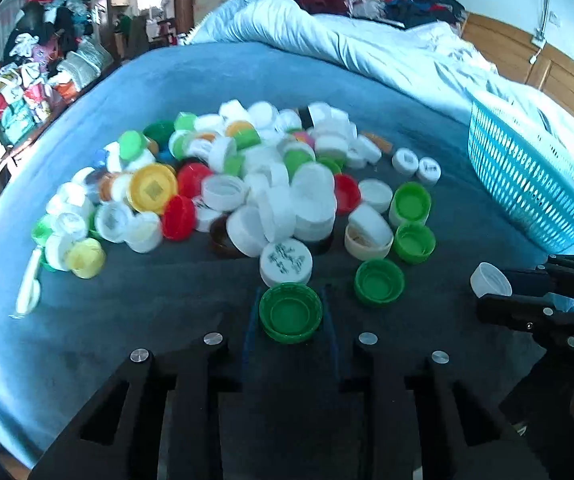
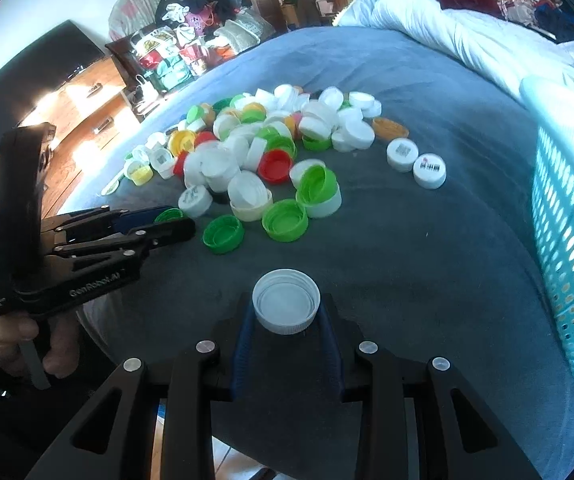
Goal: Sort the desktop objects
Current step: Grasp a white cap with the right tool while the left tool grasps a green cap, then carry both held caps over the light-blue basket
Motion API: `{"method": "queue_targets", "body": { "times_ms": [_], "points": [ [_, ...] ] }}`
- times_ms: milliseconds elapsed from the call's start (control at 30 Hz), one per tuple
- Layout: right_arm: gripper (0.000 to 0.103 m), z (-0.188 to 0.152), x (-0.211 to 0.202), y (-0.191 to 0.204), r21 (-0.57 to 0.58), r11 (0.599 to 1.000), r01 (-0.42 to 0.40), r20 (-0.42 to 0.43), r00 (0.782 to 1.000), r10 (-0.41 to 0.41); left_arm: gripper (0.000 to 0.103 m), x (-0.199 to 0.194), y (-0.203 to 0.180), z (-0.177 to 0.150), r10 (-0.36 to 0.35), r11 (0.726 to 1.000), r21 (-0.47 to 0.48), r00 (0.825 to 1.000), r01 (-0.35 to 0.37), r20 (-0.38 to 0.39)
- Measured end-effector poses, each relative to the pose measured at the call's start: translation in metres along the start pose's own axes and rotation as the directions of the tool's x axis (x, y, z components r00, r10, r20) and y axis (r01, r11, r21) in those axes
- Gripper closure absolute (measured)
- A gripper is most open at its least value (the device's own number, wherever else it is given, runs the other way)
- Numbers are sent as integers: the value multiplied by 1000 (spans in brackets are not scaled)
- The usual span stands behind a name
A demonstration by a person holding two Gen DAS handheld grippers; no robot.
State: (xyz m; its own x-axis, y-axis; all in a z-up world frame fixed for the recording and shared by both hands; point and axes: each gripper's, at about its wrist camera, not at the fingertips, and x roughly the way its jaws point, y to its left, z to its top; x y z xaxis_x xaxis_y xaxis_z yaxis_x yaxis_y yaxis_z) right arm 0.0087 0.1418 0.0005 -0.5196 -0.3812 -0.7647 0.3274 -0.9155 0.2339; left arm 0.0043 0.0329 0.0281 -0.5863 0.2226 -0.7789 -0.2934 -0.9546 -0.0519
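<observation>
Green cap between left jaws

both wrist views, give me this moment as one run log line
left gripper: shut on green cap | right gripper: shut on white cap | cap pile: on bed | blue basket: right

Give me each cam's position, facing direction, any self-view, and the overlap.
Left wrist: on the left gripper, angled down over the blanket at the cap pile; own fingers clamp a green cap; the right gripper enters from the right.
Right wrist: on the right gripper, facing the same pile; own fingers hold a white cap; the left gripper and a hand show at left.
Shared: pile, both grippers, blue basket.
</observation>
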Motion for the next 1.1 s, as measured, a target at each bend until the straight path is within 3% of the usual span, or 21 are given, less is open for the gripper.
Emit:
{"method": "queue_targets", "body": {
  "times_ms": [233,633,967,1100],
  "points": [
    [68,12,-35,0,-7,1000,23,60,998,-22,78,-49,-9,16,-19,1000,-8,998,19,66],
    [68,16,-93,-8,-19,997,78,141,987,-75,78,-79,-39,45,131,991,-3,987,-131,94],
    [68,32,-144,-39,17,986,167,237,957,-167,78,-95,-69,67,105,994,28,987,-110,122],
    [68,39,-164,-58,42,977,211,257,942,-214,78,-96,-90,87,60,997,37,990,-65,125]
  ]
}}
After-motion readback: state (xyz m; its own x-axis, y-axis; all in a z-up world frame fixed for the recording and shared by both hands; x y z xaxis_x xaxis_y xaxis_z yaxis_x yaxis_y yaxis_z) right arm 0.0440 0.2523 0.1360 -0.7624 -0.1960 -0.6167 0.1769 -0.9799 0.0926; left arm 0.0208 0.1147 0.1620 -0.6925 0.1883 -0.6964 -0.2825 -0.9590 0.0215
